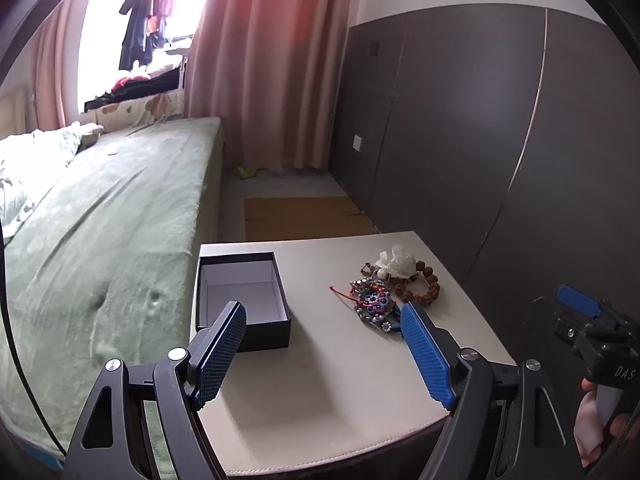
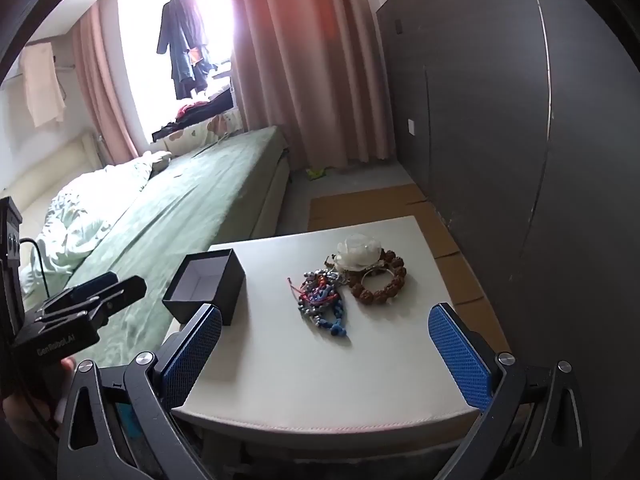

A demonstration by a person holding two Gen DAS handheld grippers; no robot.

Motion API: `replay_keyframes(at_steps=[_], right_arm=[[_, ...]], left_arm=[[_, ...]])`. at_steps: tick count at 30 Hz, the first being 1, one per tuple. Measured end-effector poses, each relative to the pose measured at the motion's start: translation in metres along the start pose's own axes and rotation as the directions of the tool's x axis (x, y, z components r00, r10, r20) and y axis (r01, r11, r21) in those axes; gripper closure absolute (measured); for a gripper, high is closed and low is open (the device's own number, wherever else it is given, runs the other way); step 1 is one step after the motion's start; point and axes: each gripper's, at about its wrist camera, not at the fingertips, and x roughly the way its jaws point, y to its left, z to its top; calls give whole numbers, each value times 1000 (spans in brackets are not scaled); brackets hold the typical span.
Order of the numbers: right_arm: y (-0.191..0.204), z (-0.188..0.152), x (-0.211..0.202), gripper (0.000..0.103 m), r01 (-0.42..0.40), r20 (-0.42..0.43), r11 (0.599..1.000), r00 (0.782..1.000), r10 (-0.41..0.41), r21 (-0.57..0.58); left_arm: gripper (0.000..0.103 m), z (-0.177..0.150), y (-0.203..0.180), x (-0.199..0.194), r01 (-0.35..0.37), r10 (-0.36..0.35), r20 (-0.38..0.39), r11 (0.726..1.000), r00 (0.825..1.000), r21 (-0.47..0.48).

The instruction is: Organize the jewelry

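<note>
Right now both of my tools hang over the near edge of the counter with their blue pads spread wide and nothing between them; the right tool has the jewelry heap straight ahead of it and a little beyond its pads, while the left tool sees the same heap off ahead and to its right, close by its right pad; so I judge the right tool the better placed for the first pick. The heap is a tangle; a blue and red beaded strand lies nearest my right tool, its long run pointing roughly away from me, with a brown bead bracelet beyond it to the right and a white flower piece touching the bracelet's far side. The open black box, empty as far as I can see, sits ahead of my left tool's left pad, well apart from the heap; anything picked must travel leftward to it. As for writing, the right tool's body reads "DAS" in the left wrist view, and the left tool's body reads "GenRobot.AI" in the right wrist view.
</note>
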Motion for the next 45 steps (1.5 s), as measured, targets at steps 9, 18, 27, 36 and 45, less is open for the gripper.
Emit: replay_keyframes(at_steps=[9, 18, 27, 36, 45], right_arm=[[-6, 3, 0, 0, -11, -9, 1000, 1000, 11, -3], [-10, 4, 0, 0, -10, -10, 1000, 1000, 10, 15], [-11, 4, -4, 0, 5, 0, 1000, 1000, -5, 20], [-11, 3, -6, 0, -1, -1, 1000, 1000, 1, 25], [-10, 3, -8, 0, 3, 1, 1000, 1000, -3, 19]], left_arm=[[23, -3, 0, 3, -11, 10, 11, 1000, 1000, 8], [23, -6, 1, 6, -1, 1, 15, 1000, 1000, 8], [23, -6, -2, -3, 9, -10, 14, 1000, 1000, 23], [23, -7, -3, 0, 11, -11, 11, 1000, 1000, 9], [23, -9, -7, 0, 17, -17, 9, 1000, 1000, 20]])
